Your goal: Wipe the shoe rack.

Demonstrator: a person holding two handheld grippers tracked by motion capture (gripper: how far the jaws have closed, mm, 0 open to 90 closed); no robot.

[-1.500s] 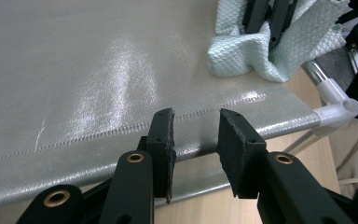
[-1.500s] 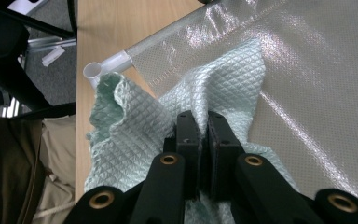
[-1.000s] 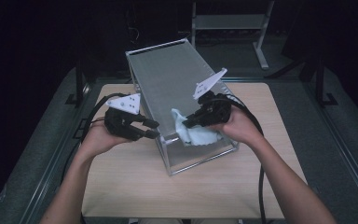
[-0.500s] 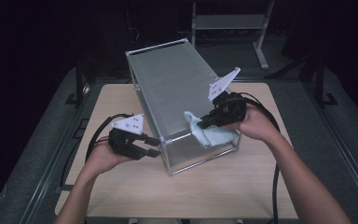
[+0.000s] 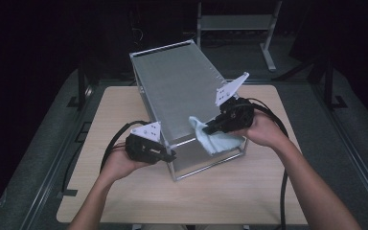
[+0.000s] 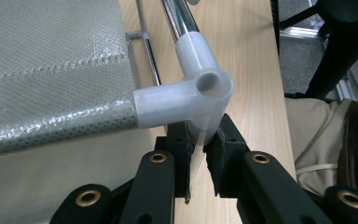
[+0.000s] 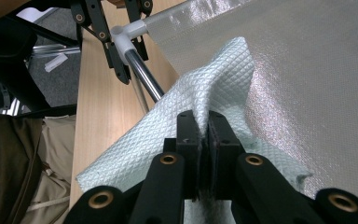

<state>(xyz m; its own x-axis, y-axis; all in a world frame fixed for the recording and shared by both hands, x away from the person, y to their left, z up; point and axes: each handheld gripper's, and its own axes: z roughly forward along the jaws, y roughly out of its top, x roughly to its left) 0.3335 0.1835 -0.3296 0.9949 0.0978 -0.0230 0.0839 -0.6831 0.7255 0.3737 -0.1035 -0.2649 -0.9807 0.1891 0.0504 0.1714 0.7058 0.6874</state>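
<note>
Little has shifted in the last half second: the left gripper [image 5: 168, 155] stays at the near left corner of the frame, and the right gripper [image 5: 210, 129] with its cloth has barely drifted across the fabric panel. A second ago the left gripper sat higher up, beside the box's left wall; now it is down at that bottom corner.

On the wooden table [image 5: 120, 110] lies a fabric-covered metal-frame box [image 5: 179, 91], long side running away from the person. In the left gripper view, the jaws pinch the downward stub of a translucent white plastic corner connector [image 6: 191, 93], with a chrome tube [image 6: 175, 16] leaving it at the top and the grey mesh fabric [image 6: 51, 70] stretching off to the left.

Over on the other side, the right gripper view shows the jaws pressed tight on a fold of a pale blue quilted cloth [image 7: 205, 93], which lies against the silvery fabric surface. In the high view the cloth [image 5: 213, 139] hangs over the box's near right edge, touching the panel, with the person's right hand [image 5: 263, 129] just behind it. The left hand [image 5: 122, 163] rests low on the table beside the frame.
</note>
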